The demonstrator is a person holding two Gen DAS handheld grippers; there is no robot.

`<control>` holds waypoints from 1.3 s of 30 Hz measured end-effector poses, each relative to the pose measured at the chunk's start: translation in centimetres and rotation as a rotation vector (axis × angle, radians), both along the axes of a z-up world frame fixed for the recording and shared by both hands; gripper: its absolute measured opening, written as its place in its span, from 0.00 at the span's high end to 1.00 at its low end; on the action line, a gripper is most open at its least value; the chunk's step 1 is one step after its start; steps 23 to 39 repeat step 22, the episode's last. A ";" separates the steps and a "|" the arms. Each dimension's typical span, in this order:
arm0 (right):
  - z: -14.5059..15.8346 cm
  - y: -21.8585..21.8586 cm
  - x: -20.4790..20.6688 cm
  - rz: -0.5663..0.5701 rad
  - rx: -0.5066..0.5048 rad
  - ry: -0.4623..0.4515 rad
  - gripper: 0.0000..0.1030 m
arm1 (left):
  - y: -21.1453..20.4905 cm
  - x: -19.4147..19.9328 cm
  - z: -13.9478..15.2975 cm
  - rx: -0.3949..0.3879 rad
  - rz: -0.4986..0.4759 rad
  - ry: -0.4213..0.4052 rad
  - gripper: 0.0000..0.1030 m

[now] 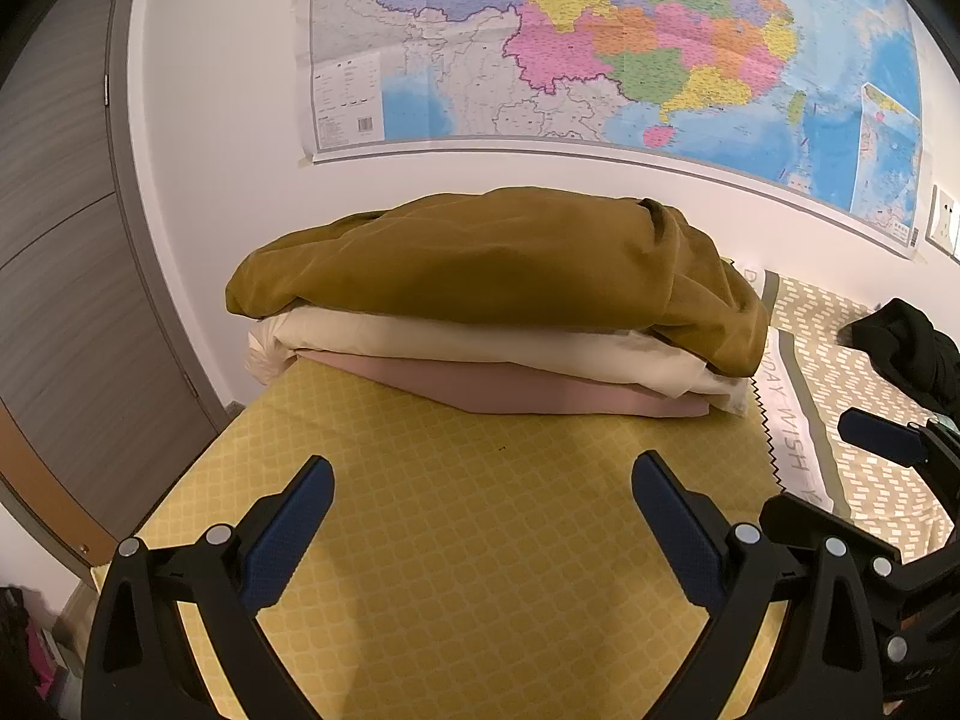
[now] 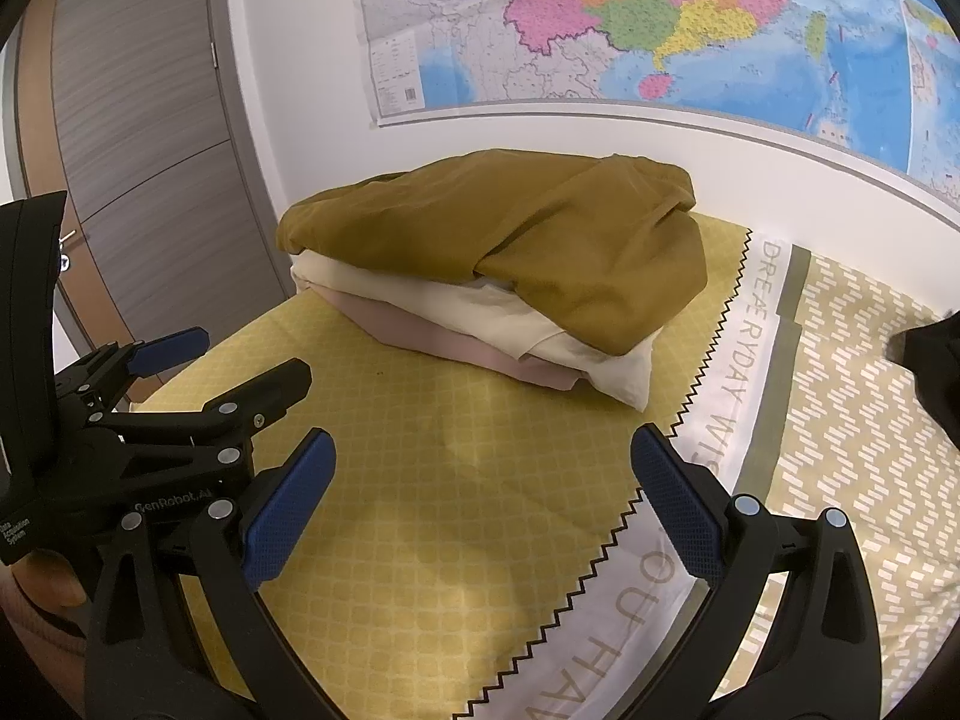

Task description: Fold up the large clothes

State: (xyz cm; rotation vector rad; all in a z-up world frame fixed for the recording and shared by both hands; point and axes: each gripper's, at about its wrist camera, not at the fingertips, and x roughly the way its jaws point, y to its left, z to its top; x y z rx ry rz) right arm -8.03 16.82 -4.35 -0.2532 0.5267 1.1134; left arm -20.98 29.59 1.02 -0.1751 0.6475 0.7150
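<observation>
Grippers came nearest: the left gripper (image 1: 483, 483) and right gripper (image 2: 483, 459) hung over the yellow bedspread (image 1: 480, 540), jaws wide apart and holding nothing. Beyond lay a folded stack, mustard garment (image 1: 480, 270) on cream garment (image 1: 480, 345) on pink garment (image 1: 540, 393). At the far right sat dark clothes (image 1: 906, 348), probably next; spreading them flat before creasing would help.

Counted: three folded garments in one stack – mustard garment (image 1: 480, 270) on top, cream garment (image 1: 480, 348) in the middle, pink garment (image 1: 510, 390) at the bottom. One black garment (image 1: 906, 348) lying apart. Two grippers, left gripper (image 1: 483, 516) and right gripper (image 2: 483, 492). One wall map (image 1: 600, 42). One door (image 1: 60, 240).
</observation>
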 end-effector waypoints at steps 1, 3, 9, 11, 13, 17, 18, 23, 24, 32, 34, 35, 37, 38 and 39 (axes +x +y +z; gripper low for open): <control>0.0 0.0 0.0 -0.001 0.000 0.000 0.06 | 0.0 0.0 0.0 0.000 -0.001 0.000 0.07; 0.0 0.0 0.1 -0.003 -0.002 0.001 0.06 | 0.0 0.1 0.0 0.000 -0.003 0.002 0.07; 0.0 -0.1 0.2 -0.005 -0.001 0.006 0.06 | -0.2 0.0 0.0 0.012 0.000 -0.006 0.07; 0.0 -0.1 0.2 -0.007 0.002 0.006 0.06 | -0.3 0.1 0.0 0.020 0.004 -0.009 0.07; -0.1 -0.2 0.3 -0.011 0.000 0.008 0.06 | -0.4 0.2 -0.1 0.021 0.003 -0.007 0.07; -0.1 -0.8 0.8 -0.026 0.003 0.016 0.06 | -0.6 0.7 -0.3 -0.030 -0.028 -0.001 0.07; -0.1 -1.0 0.9 -0.033 0.004 0.019 0.06 | -0.7 0.9 -0.4 -0.048 -0.045 0.000 0.07; 0.0 -2.0 1.6 -0.066 0.012 0.030 0.06 | -1.6 1.7 -0.4 -0.053 -0.082 -0.001 0.07; 0.0 -2.0 1.6 -0.066 0.012 0.030 0.06 | -1.6 1.7 -0.4 -0.053 -0.082 -0.001 0.07; 0.0 -2.0 1.6 -0.066 0.012 0.030 0.06 | -1.6 1.7 -0.4 -0.053 -0.082 -0.001 0.07; 0.0 -2.0 1.6 -0.066 0.012 0.030 0.06 | -1.6 1.7 -0.4 -0.053 -0.082 -0.001 0.07; 0.0 -2.0 1.6 -0.066 0.012 0.030 0.06 | -1.6 1.7 -0.4 -0.053 -0.082 -0.001 0.07; 0.0 -2.0 1.6 -0.066 0.012 0.030 0.06 | -1.6 1.7 -0.4 -0.053 -0.082 -0.001 0.07; 0.0 -2.0 1.6 -0.066 0.012 0.030 0.06 | -1.6 1.7 -0.4 -0.053 -0.082 -0.001 0.07; 0.0 -2.0 1.6 -0.066 0.012 0.030 0.06 | -1.6 1.7 -0.4 -0.053 -0.082 -0.001 0.07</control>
